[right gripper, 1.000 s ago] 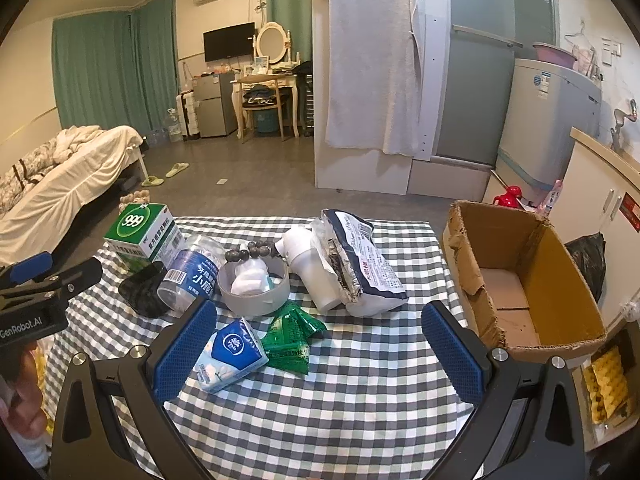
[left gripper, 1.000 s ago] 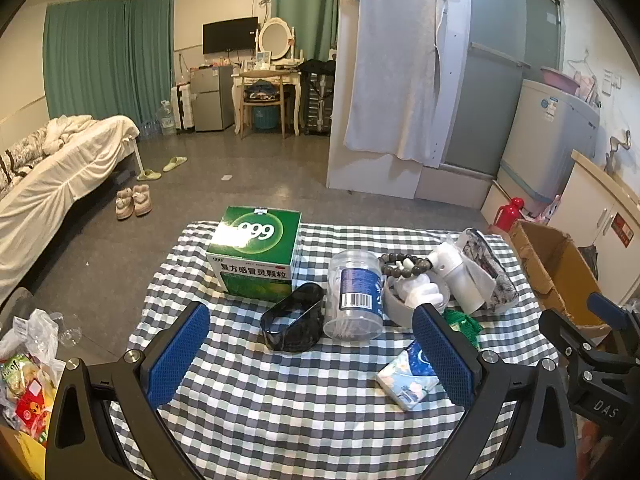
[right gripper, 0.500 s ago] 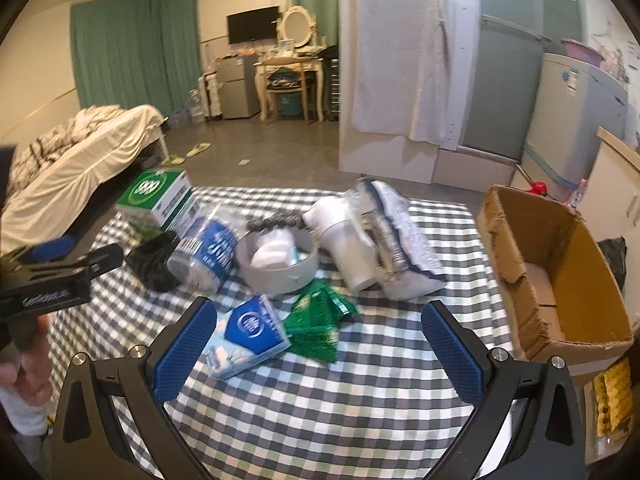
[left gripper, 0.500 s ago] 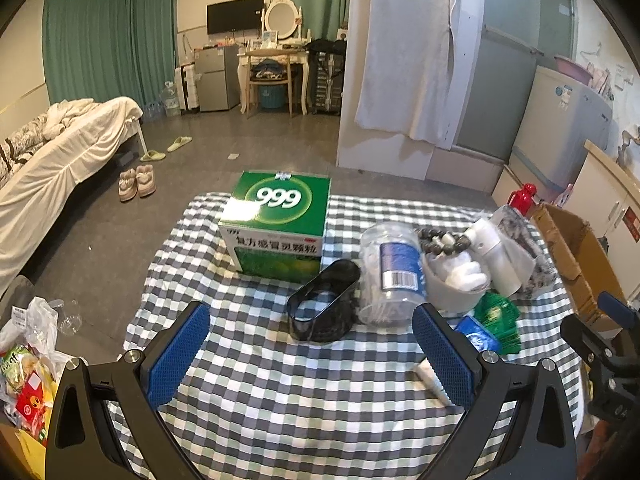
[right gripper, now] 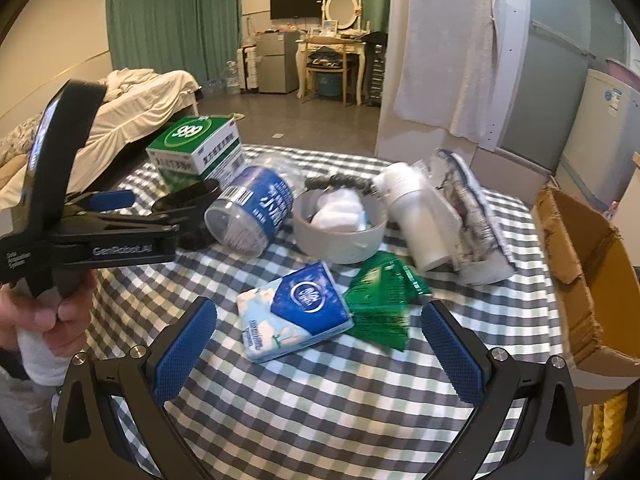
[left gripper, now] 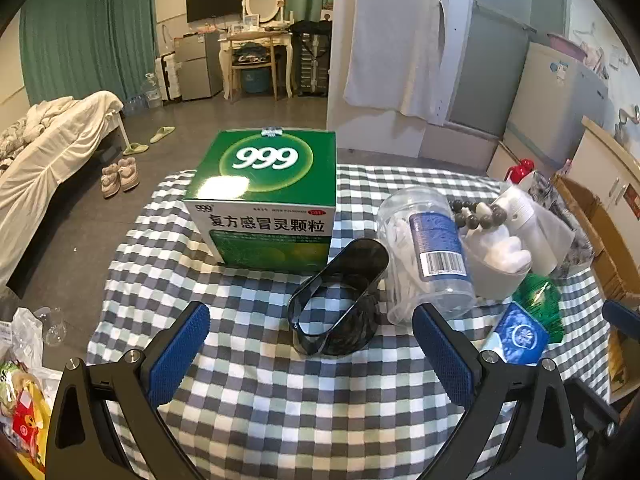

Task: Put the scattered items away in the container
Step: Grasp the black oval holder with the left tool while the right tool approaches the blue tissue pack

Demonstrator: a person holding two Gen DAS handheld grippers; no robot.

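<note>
While both jaws gape wide and empty, the left hand-held gripper (left gripper: 310,354) hangs over the black oval ring (left gripper: 338,300) beside the green 999 medicine box (left gripper: 266,196). Right hand-held gripper (right gripper: 320,346) frames the blue tissue pack (right gripper: 294,316) on the checkered table (right gripper: 320,400); cardboard box (right gripper: 592,280) sits at its right edge.

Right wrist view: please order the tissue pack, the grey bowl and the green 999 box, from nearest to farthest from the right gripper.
Seen from the right gripper, jaws open:
1. Tissue pack, just ahead, slightly left of centre.
2. Grey bowl, behind it, mid-table.
3. Green 999 box, at the far left corner of the table.
</note>
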